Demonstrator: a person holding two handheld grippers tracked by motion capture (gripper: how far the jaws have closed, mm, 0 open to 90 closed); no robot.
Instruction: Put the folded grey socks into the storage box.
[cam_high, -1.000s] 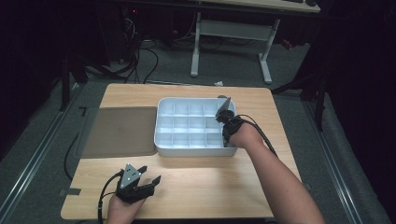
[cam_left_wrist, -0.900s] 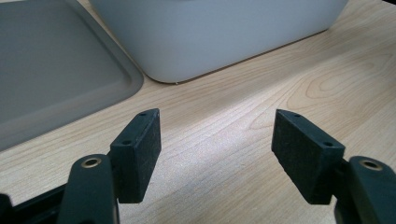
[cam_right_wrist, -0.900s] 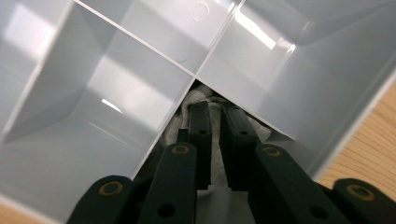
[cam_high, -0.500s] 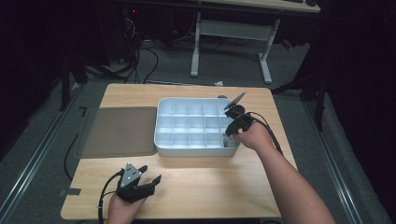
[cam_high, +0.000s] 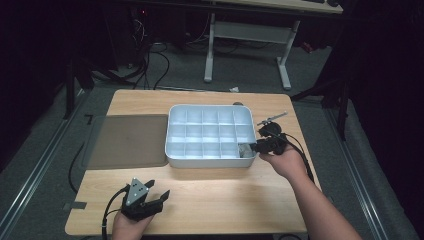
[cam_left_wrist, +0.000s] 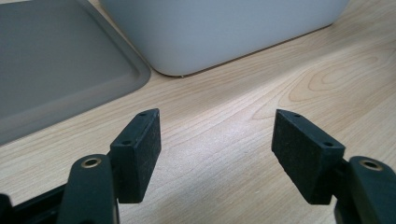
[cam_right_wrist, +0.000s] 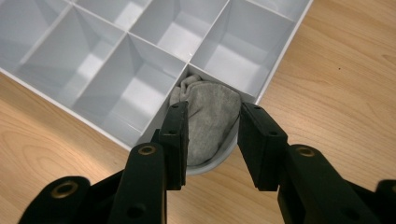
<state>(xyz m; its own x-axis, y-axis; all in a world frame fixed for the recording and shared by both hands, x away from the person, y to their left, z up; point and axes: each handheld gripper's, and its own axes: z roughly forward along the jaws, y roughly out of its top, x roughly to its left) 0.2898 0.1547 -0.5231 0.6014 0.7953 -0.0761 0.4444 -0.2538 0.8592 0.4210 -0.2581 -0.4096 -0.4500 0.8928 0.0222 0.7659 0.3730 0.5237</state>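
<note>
A white compartment tray (cam_high: 210, 162) stands mid-table. A crumpled grey cloth (cam_high: 245, 149) lies in its near right corner compartment, seen close in the right gripper view as the cloth (cam_right_wrist: 210, 112) inside the tray (cam_right_wrist: 229, 60). My right gripper (cam_high: 256, 146) hovers just off that corner. Its jaws have just been opening, and the right gripper (cam_right_wrist: 212, 135) is now open, with the cloth below the gap and neither pad pressing on it. My left gripper (cam_high: 157, 189) rests near the table's front left edge. In its own view the left gripper (cam_left_wrist: 217, 149) is open with bare wood between the jaws.
A flat grey mat (cam_high: 127, 140) lies left of the tray, and its corner (cam_left_wrist: 60, 60) sits beside the tray wall (cam_left_wrist: 224, 28). The other compartments hold nothing. Bare wooden tabletop (cam_high: 225, 195) runs along the front. A desk frame stands on the floor behind the table.
The right gripper has drawn back from over the tray's right column toward the near right corner, rising a little, and its jaws have spread apart. The left gripper has stayed put.
</note>
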